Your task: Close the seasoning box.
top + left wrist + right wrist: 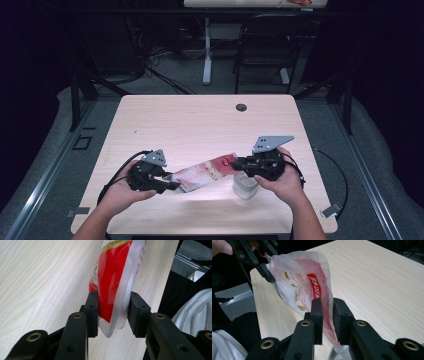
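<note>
the red-and-white pouch hangs above the counter — left hand-held gripper clamped on one end, right hand-held gripper loosely astride the other, directly above a clear cup.

Pouch: glossy red-and-white plastic film, crinkled. Counter: pale wood-grain laminate, smooth, matt. Cup: clear plastic. Hand-held gripper pads: matt black plastic.

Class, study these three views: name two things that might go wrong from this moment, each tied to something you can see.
1. The right gripper has a gap beside the red-and-white pouch, so that end may slip free.
2. The clear container sits under that end near the table edge; a dropped pouch could knock it.
</note>
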Demonstrator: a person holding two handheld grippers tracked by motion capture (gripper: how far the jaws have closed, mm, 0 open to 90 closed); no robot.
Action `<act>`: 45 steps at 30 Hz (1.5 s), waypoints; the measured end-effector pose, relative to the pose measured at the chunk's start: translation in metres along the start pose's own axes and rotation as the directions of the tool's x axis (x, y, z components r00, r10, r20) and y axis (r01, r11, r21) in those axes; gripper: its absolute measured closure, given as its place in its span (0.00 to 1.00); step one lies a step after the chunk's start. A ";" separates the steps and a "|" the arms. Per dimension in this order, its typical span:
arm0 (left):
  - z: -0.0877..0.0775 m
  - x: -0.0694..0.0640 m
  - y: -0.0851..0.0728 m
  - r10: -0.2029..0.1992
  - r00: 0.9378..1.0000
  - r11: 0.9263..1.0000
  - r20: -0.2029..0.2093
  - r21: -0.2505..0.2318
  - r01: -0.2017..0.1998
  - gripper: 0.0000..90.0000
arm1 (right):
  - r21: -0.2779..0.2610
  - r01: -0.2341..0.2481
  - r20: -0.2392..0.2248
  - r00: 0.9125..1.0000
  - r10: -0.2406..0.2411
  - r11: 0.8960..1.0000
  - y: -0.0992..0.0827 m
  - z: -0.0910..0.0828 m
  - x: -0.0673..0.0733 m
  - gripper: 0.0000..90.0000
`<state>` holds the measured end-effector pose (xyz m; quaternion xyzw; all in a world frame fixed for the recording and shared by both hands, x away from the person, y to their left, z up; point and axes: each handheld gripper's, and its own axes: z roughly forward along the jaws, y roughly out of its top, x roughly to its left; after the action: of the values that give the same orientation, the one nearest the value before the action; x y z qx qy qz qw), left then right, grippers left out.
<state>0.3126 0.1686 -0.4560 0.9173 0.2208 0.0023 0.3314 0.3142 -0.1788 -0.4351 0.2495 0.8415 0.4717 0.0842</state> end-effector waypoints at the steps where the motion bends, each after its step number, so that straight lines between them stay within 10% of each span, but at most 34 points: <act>1: -0.001 0.000 0.000 0.000 1.000 1.000 -0.002 0.000 0.000 0.72 | -0.003 -0.001 0.001 1.000 0.001 1.000 0.000 -0.001 0.000 0.88; 45: -0.019 -0.001 0.023 0.016 1.000 1.000 -0.011 0.004 -0.016 0.73 | -0.028 -0.021 0.018 1.000 0.022 0.999 -0.003 -0.013 -0.007 0.99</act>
<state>0.3181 0.1634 -0.4270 0.9197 0.2152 0.0094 0.3282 0.3140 -0.1936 -0.4311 0.2617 0.8314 0.4818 0.0905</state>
